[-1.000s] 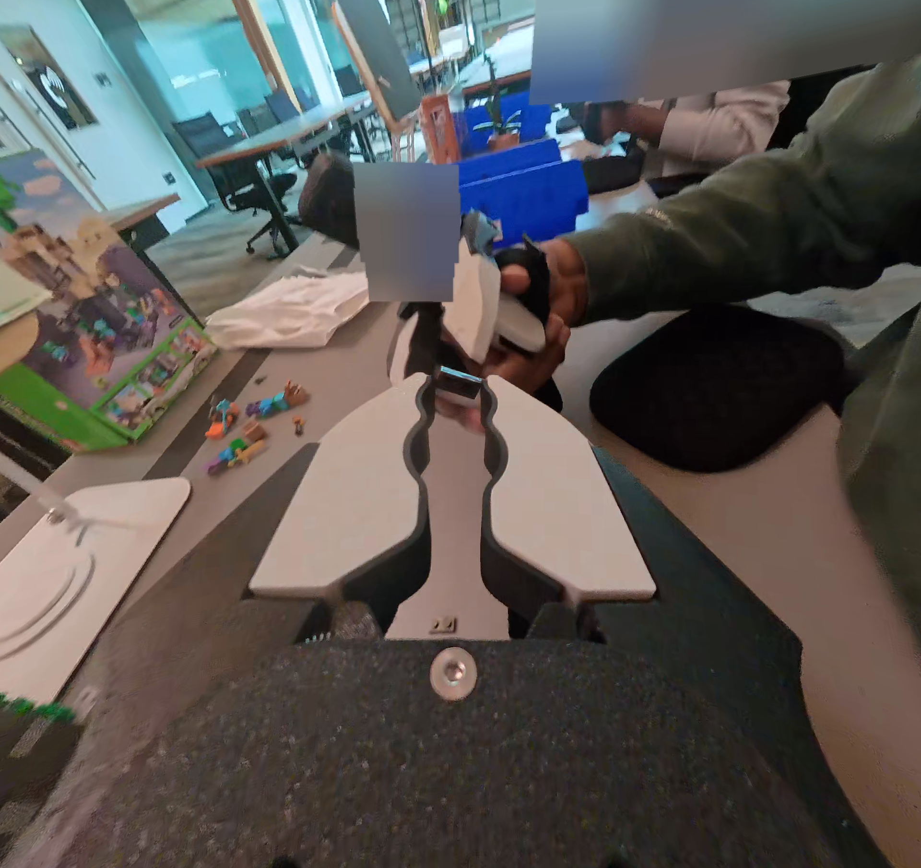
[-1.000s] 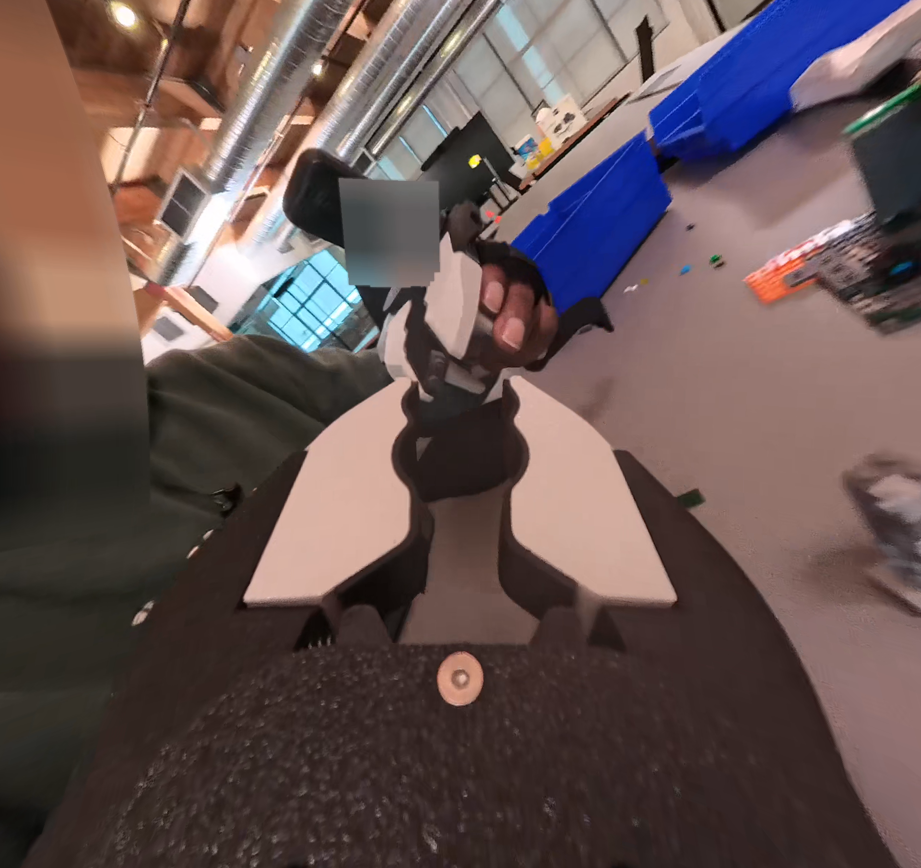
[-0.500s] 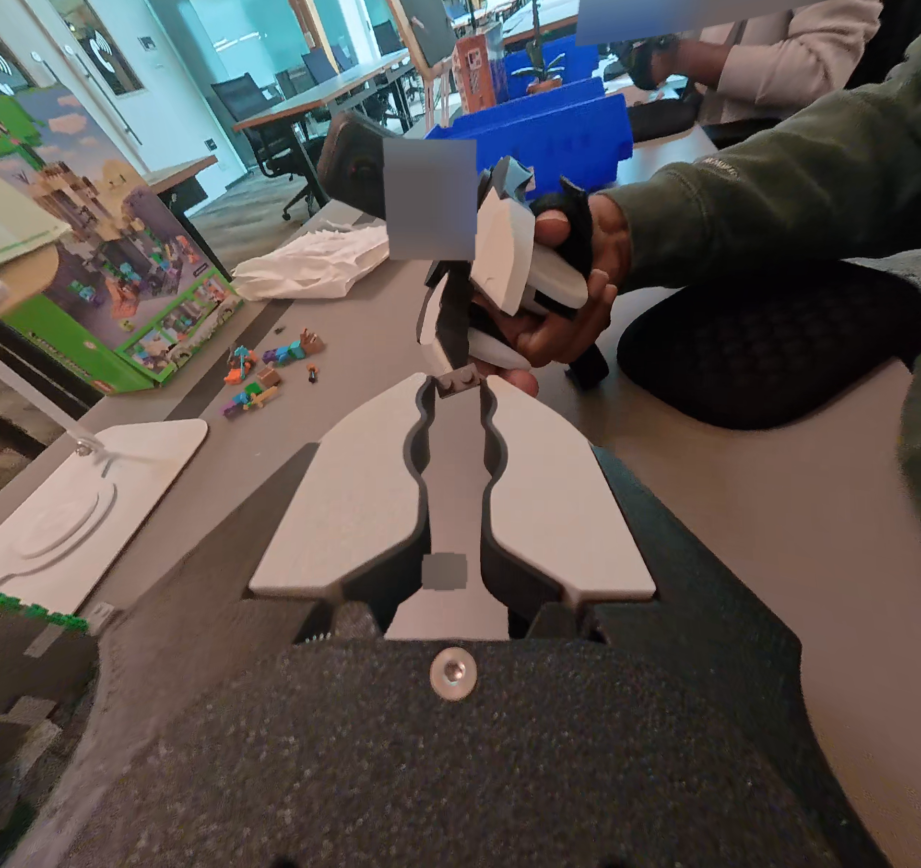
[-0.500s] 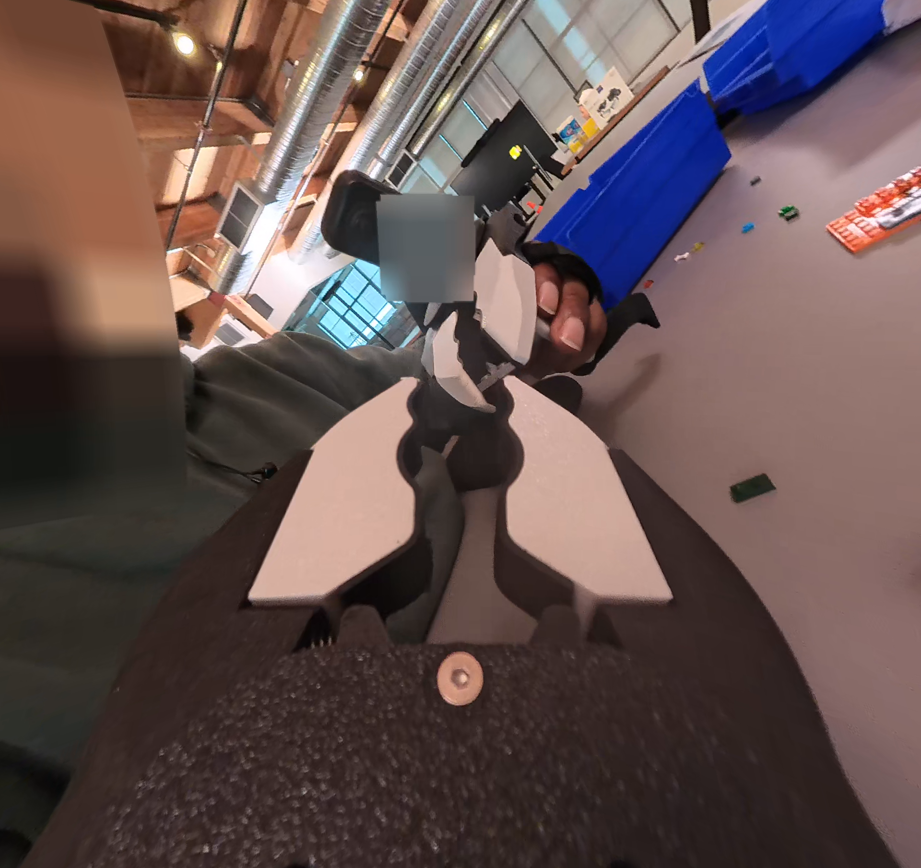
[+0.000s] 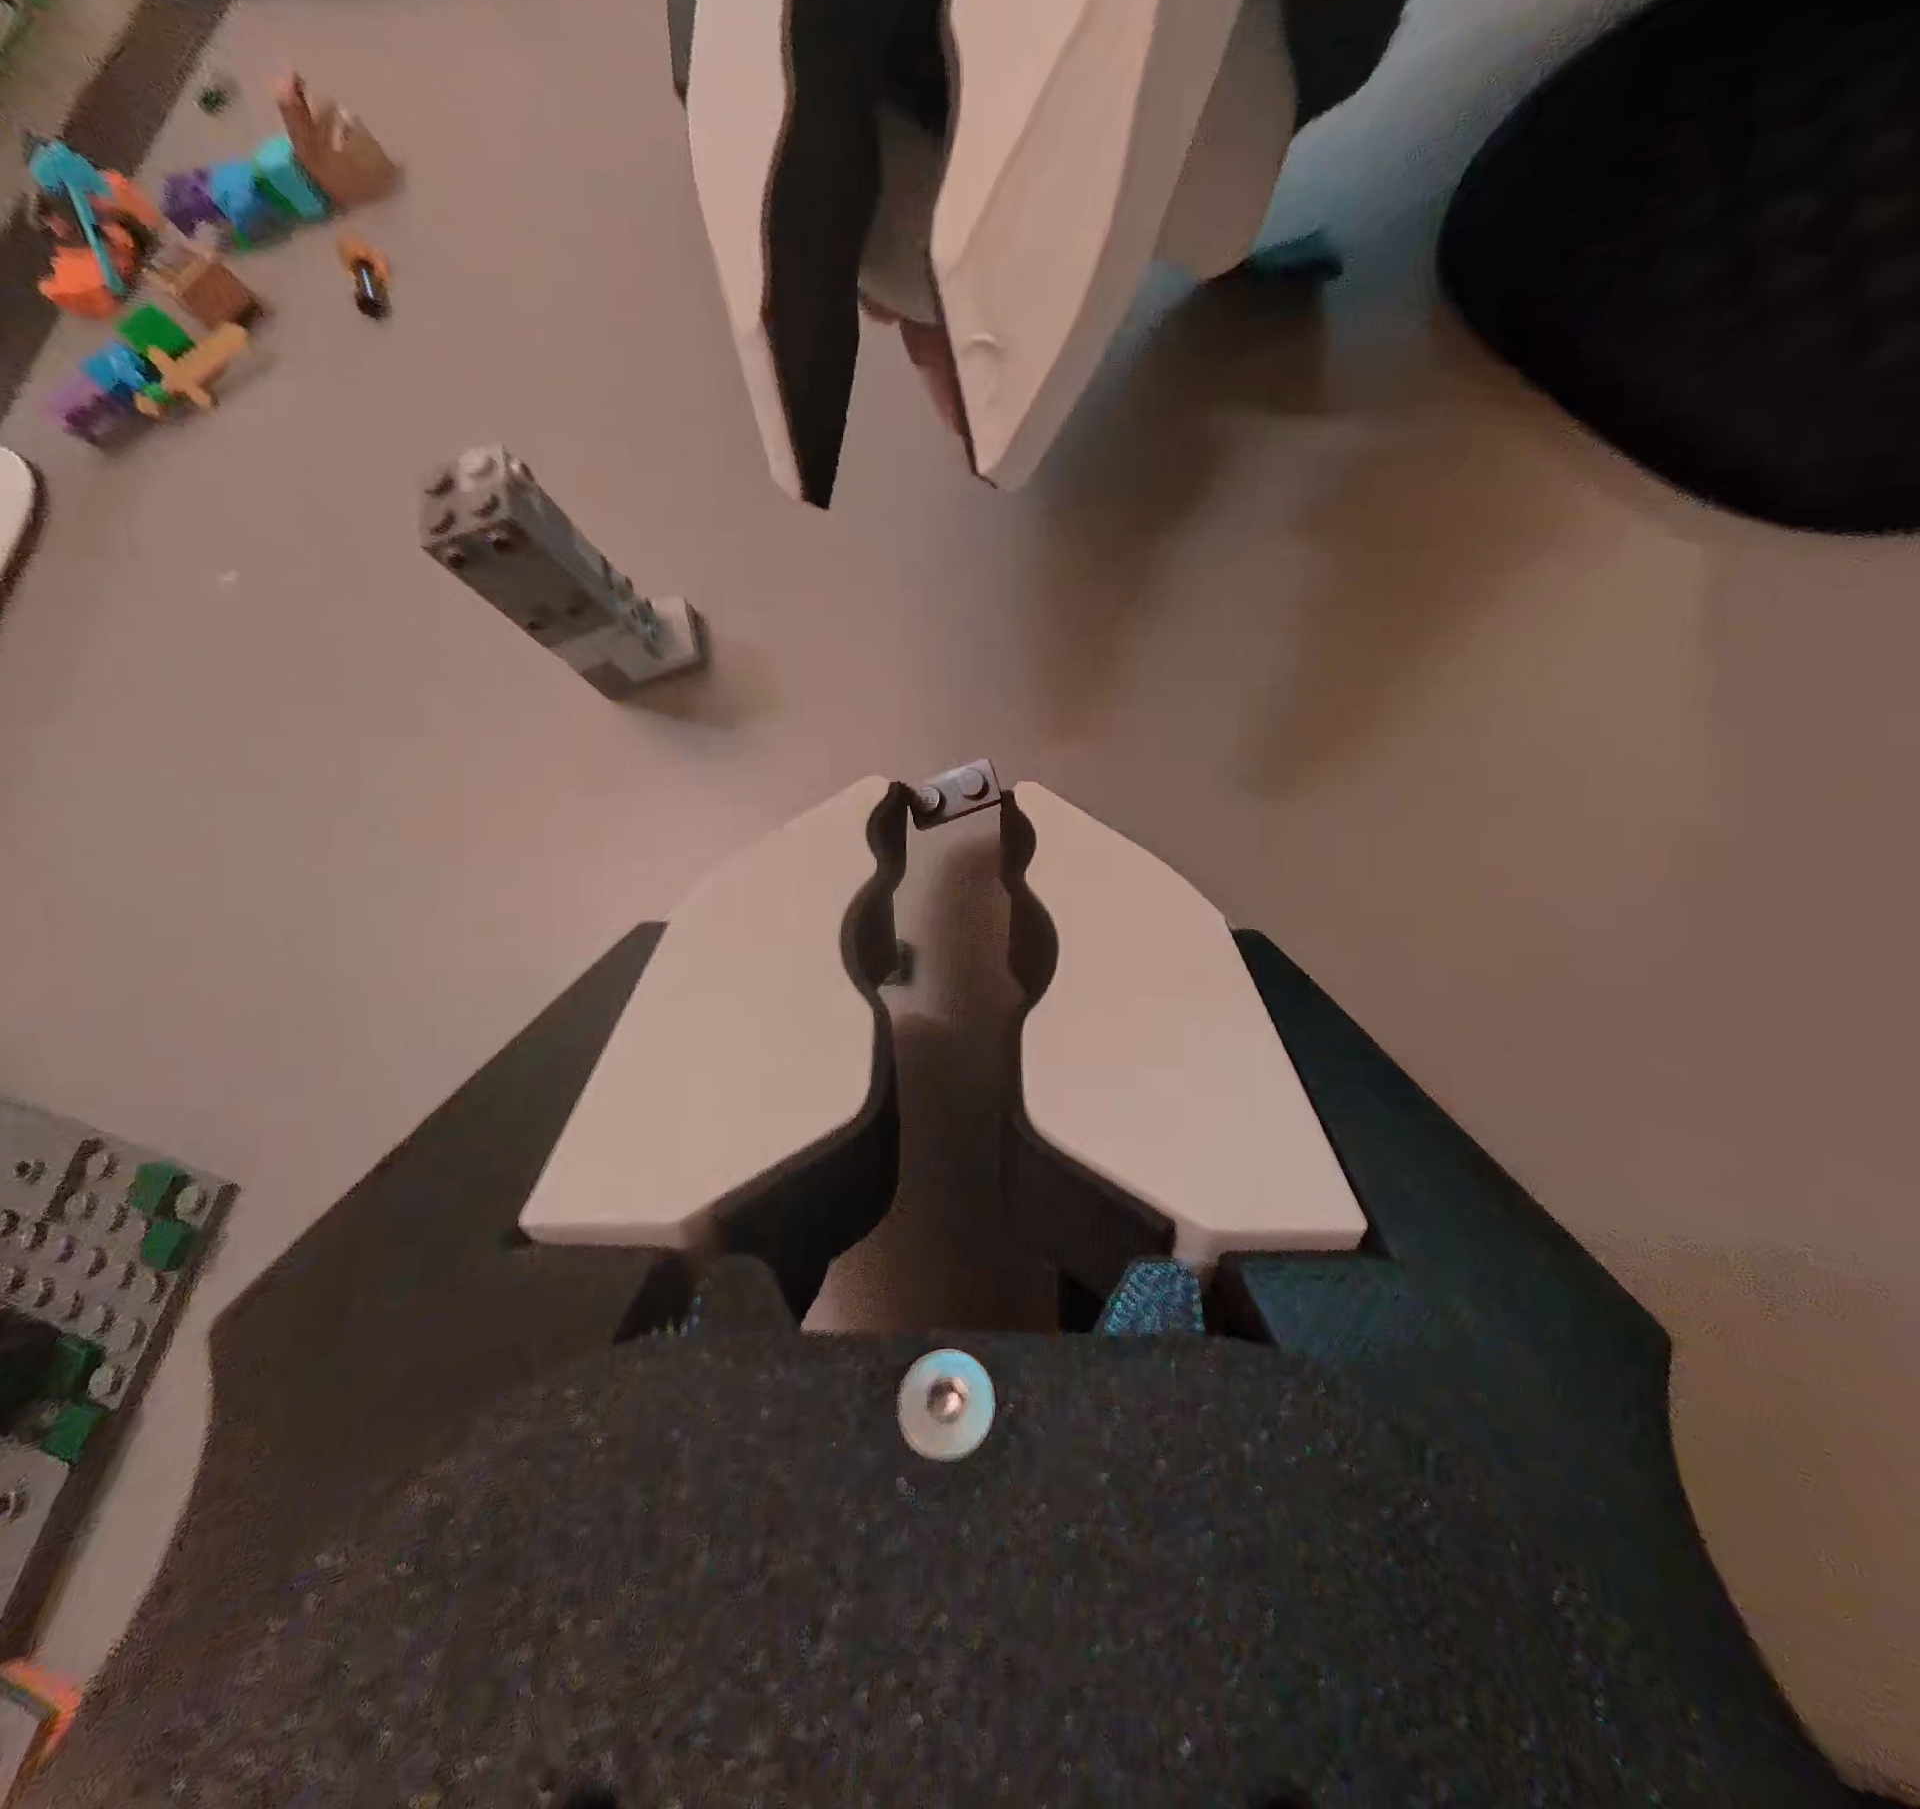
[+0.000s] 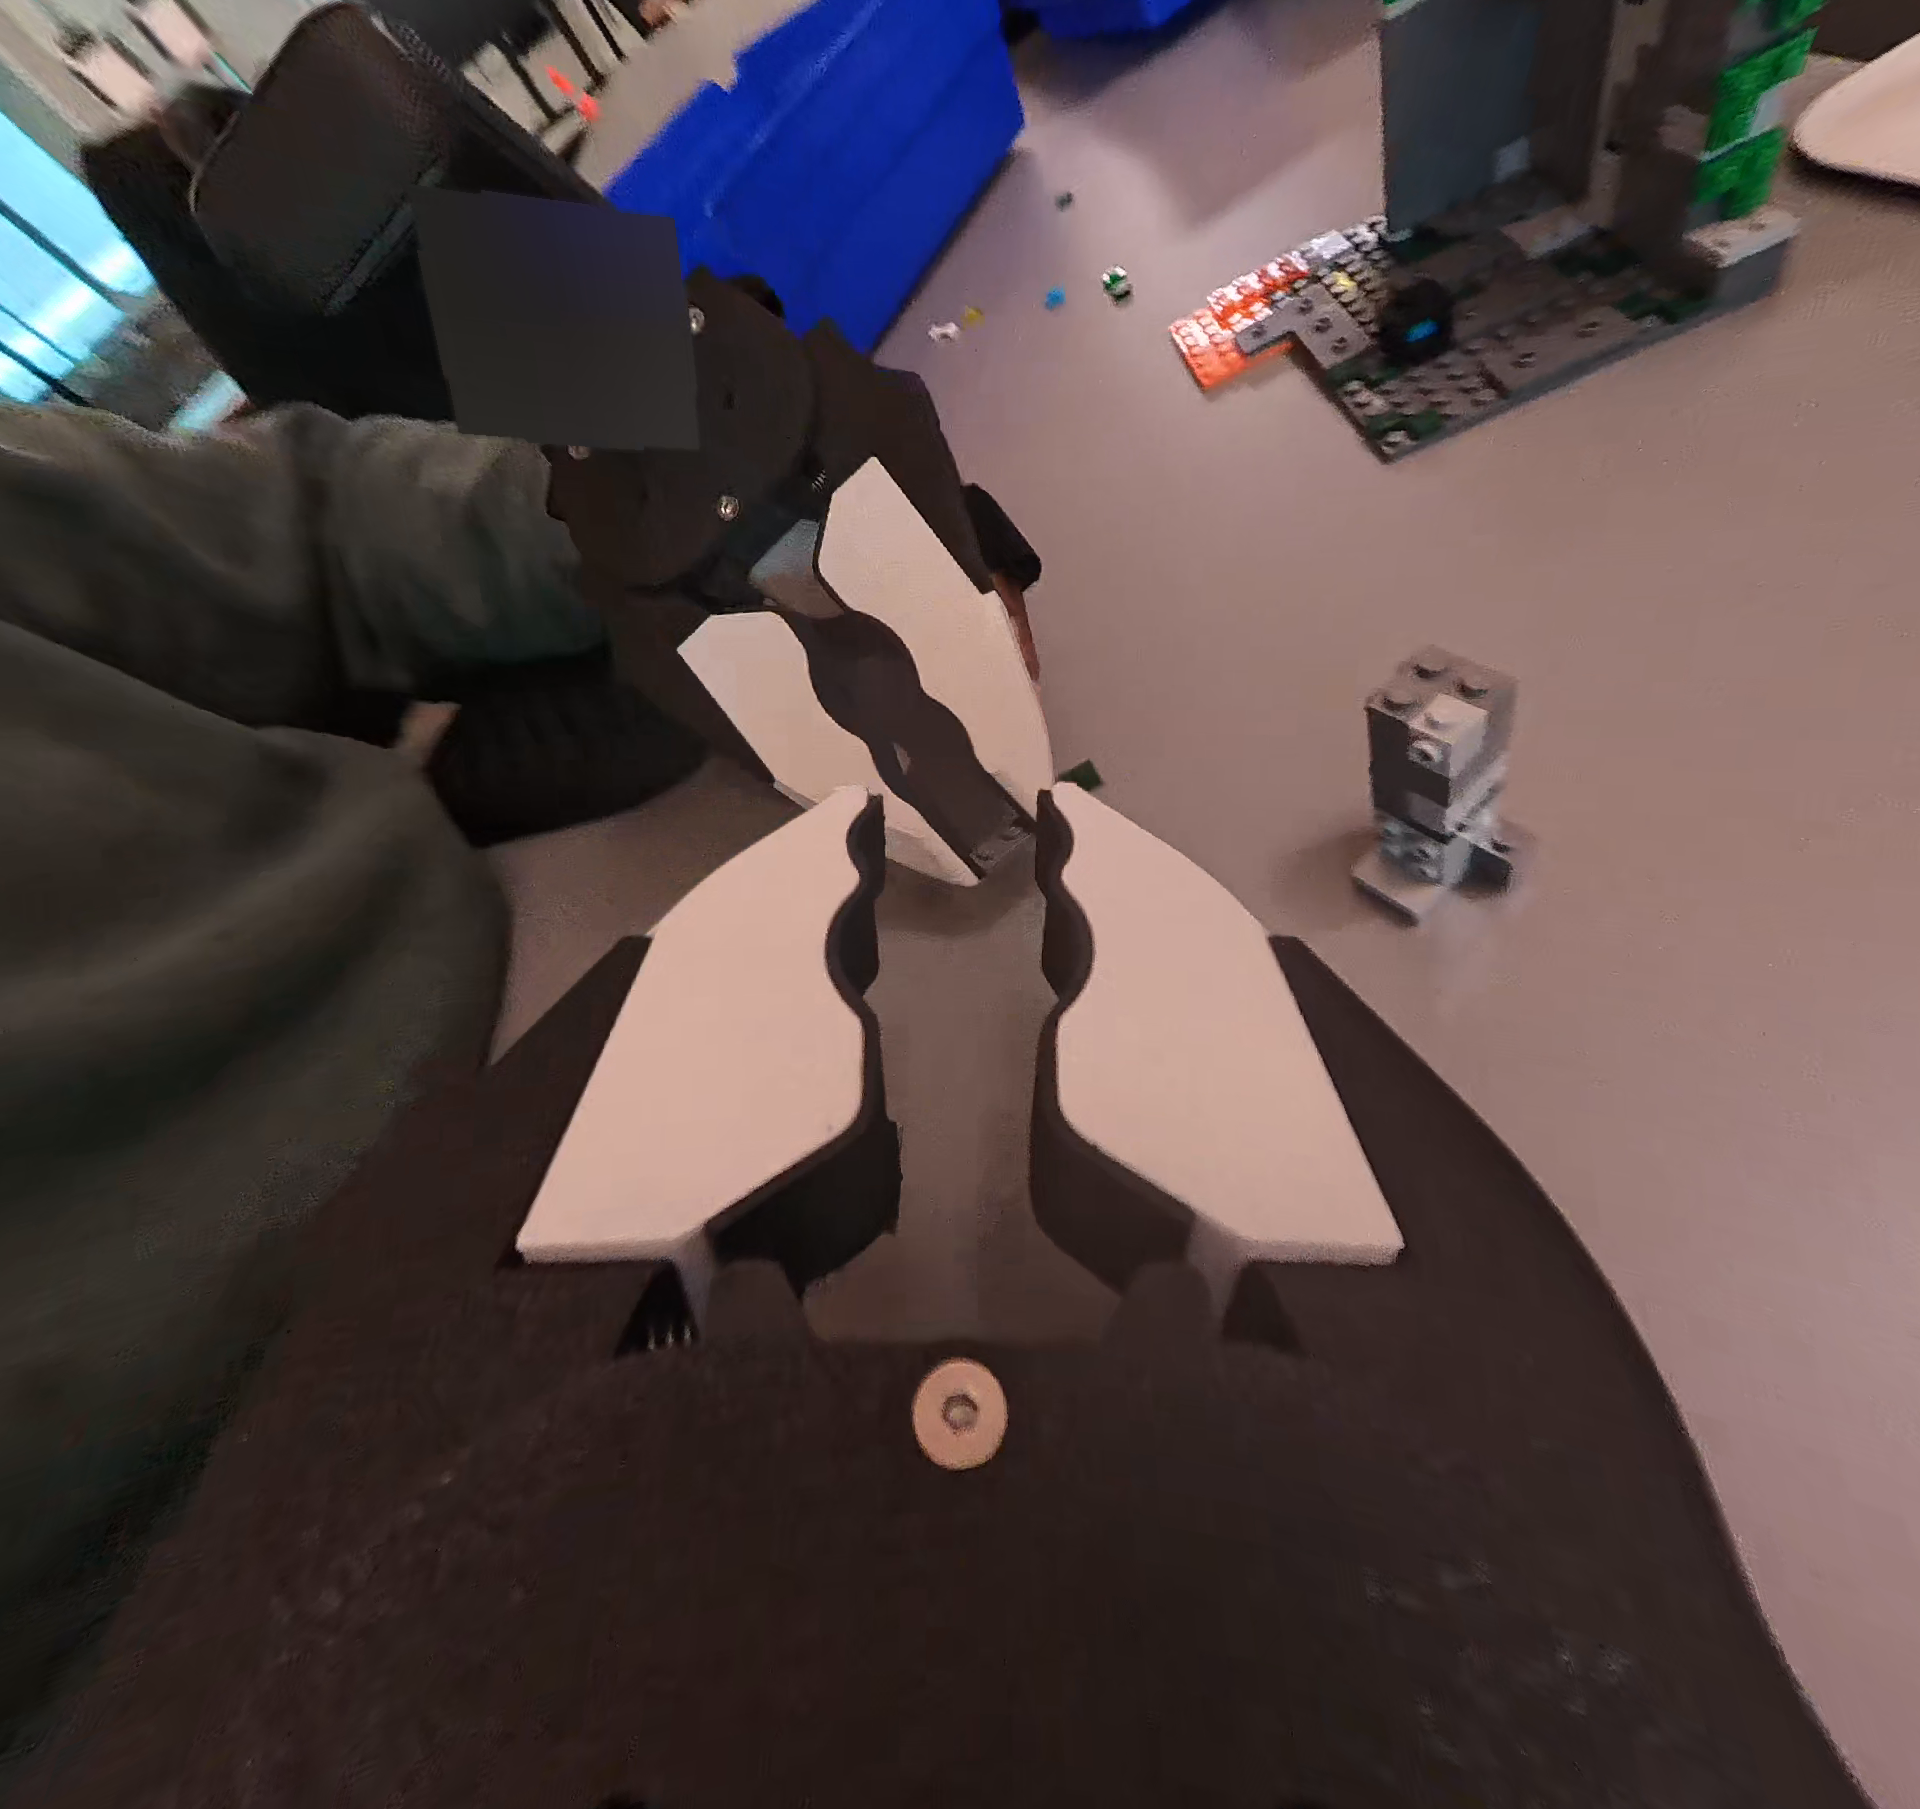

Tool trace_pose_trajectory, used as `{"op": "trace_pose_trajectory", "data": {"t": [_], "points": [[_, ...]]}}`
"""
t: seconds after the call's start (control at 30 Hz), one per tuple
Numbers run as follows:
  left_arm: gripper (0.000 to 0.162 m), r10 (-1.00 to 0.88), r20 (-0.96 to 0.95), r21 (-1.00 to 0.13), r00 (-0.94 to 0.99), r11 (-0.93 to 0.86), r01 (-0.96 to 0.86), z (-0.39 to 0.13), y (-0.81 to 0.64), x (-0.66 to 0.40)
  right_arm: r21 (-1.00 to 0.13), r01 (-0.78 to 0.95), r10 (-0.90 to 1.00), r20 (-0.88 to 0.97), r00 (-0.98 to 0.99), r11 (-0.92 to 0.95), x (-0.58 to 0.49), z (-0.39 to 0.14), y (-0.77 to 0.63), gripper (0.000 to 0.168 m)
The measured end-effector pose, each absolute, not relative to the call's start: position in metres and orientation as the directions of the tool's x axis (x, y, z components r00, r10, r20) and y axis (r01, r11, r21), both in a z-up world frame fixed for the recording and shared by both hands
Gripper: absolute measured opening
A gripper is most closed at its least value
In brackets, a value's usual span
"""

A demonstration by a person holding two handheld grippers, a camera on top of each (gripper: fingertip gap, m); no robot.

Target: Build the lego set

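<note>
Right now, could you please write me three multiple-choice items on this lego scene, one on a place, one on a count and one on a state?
1. Where does the grey tower stand?
A. on the bare table, clear of both grippers
B. on the green baseplate
C. between the right gripper's fingertips

2. How many studs show on top of the small dark plate?
A. two
B. four
C. six

3. What state is the right gripper in?
A. shut on the tower
B. open and empty
C. shut on the plate

Answers:
1. A, since the left wrist view shows the tower alone on the table, left of the left gripper.
2. A, since two round studs lie side by side on the plate.
3. B, since the right wrist view shows a gap between its fingertips with nothing in it.
</note>
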State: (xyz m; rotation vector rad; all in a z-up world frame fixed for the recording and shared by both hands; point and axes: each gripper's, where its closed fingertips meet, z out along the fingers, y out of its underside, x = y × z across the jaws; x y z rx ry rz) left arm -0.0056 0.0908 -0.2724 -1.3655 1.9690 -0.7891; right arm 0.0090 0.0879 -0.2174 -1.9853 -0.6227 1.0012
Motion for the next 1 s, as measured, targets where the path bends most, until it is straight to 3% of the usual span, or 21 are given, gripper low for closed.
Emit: {"op": "trace_pose_trajectory", "data": {"t": [0.4, 0.63, 1.0], "points": [[0.025, -0.950, -0.137, -0.727, -0.281, 0.289, -0.623, -0.280, 0.103, 0.001, -0.817, 0.211, 0.720, -0.314, 0.619, -0.537, 0.010, -0.244, 0.082, 0.027], [0.021, -0.959, -0.152, -0.695, -0.238, 0.275, -0.664, -0.275, 0.116, -0.019, -0.794, 0.404, 0.746, -0.092, 0.659, -0.455, 0.011, -0.262, 0.094, 0.025], [0.019, -0.970, -0.075, -0.668, -0.230, 0.220, -0.711, -0.287, 0.119, -0.028, -0.631, 0.689, 0.851, 0.086, 0.518, -0.356, 0.009, -0.279, 0.108, 0.011]]}}
